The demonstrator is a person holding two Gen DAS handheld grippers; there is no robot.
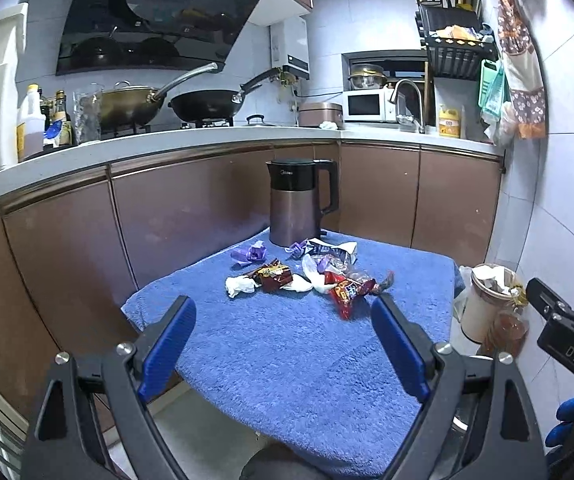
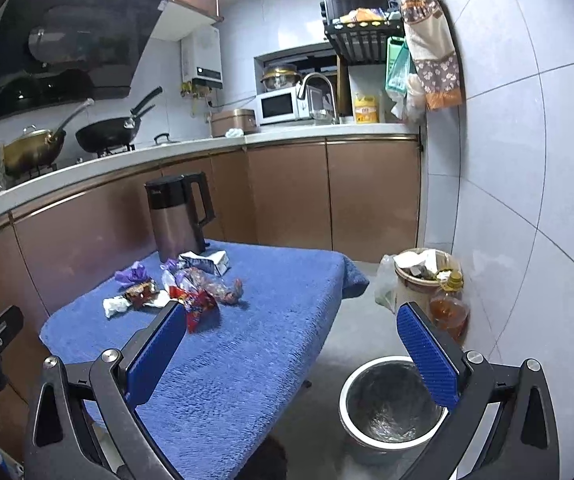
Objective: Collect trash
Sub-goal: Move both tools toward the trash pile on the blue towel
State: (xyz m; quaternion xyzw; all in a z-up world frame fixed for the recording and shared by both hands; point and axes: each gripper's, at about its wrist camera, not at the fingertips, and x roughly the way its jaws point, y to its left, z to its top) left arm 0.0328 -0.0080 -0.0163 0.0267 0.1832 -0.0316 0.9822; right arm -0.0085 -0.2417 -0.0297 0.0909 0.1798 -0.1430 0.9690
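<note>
While both grippers hang wide open and empty, the trash [image 1: 307, 276] sits in a heap at the far end of the blue towel [image 1: 287, 352].

So the left gripper [image 1: 283, 344] and right gripper [image 2: 293, 352] are both spread about as far as they go, holding nothing, well short of the pile. Wrappers, white tissue [image 1: 241, 285] and purple scraps [image 1: 253, 252] lie just in front of the kettle [image 1: 301, 202], which stands right behind them, some bits nearly touching its base. On the floor right of the table there's a steel bin [image 2: 391, 404] with a clear liner and nothing else I can make out inside. Further back by the wall, a beige bin [image 2: 415, 280] is stuffed with paper, an oil bottle [image 2: 449, 304] just beside it.
</note>
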